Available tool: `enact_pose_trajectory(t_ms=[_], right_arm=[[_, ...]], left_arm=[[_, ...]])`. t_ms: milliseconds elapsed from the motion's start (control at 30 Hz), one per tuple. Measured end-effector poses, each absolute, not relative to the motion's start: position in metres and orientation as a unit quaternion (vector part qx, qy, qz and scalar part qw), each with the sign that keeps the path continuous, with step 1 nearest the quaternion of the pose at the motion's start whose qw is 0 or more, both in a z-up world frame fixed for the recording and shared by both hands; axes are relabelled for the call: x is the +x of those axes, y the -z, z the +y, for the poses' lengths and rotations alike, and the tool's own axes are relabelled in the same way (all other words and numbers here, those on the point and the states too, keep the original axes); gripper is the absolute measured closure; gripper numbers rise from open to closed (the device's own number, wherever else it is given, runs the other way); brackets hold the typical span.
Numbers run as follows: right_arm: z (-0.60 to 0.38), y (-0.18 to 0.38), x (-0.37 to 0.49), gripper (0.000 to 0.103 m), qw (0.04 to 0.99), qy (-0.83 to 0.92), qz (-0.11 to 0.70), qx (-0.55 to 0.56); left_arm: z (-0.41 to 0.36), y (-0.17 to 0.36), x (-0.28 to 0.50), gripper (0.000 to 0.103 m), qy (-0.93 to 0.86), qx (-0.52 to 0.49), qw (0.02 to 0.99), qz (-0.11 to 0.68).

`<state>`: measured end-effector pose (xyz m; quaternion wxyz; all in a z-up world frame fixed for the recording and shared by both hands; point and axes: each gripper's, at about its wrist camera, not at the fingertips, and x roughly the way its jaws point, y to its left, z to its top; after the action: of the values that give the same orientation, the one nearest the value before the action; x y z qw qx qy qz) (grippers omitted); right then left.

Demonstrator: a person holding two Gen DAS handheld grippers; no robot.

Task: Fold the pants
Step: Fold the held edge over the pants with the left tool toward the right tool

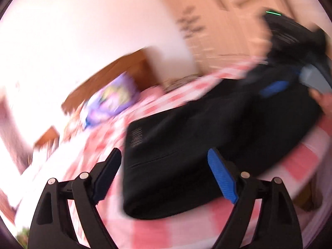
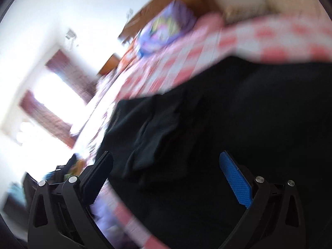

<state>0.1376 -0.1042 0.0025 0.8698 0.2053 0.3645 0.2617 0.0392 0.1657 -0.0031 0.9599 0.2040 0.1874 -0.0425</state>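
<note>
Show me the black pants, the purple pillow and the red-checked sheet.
Black fabric pants point(image 1: 176, 145): left wrist view, middle of the cloth.
Purple printed pillow point(image 2: 166, 29): right wrist view, its face.
Red-and-white checked bedsheet point(image 1: 166, 228): left wrist view, bare patch.

This is a bedroom in someone's home: a bed point(image 1: 170, 228) fills most of it, spread with a pink-and-white checked cover, and a wooden headboard point(image 1: 108, 78) stands against a plain white wall point(image 1: 83, 31). A purple cartoon-print pillow point(image 1: 110, 101) lies at the head end. From the right wrist view a bright window point(image 2: 51, 95) with dark reddish curtains shows to one side, and pale wooden cupboard doors point(image 1: 228, 10) rise behind the bed
</note>
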Motion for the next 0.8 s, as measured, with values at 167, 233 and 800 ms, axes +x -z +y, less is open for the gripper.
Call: enact_pose_trajectory(t_ms=[167, 233, 800], right_arm=[[-0.099, -0.002, 0.132, 0.020, 0.835, -0.321, 0.377, 0.242], [-0.087, 0.007, 0.130, 0.022, 0.826, -0.330, 0.396, 0.228], [-0.070, 0.005, 0.120, 0.090, 0.874, -0.272, 0.370, 0.156]], left_arm=[[0.207, 0.008, 0.055, 0.018, 0.014, 0.197, 0.958, 0.209], [0.210, 0.014, 0.060, 0.018, 0.021, 0.207, 0.954, 0.215], [0.216, 0.034, 0.037, 0.016, 0.006, 0.179, 0.955, 0.236]])
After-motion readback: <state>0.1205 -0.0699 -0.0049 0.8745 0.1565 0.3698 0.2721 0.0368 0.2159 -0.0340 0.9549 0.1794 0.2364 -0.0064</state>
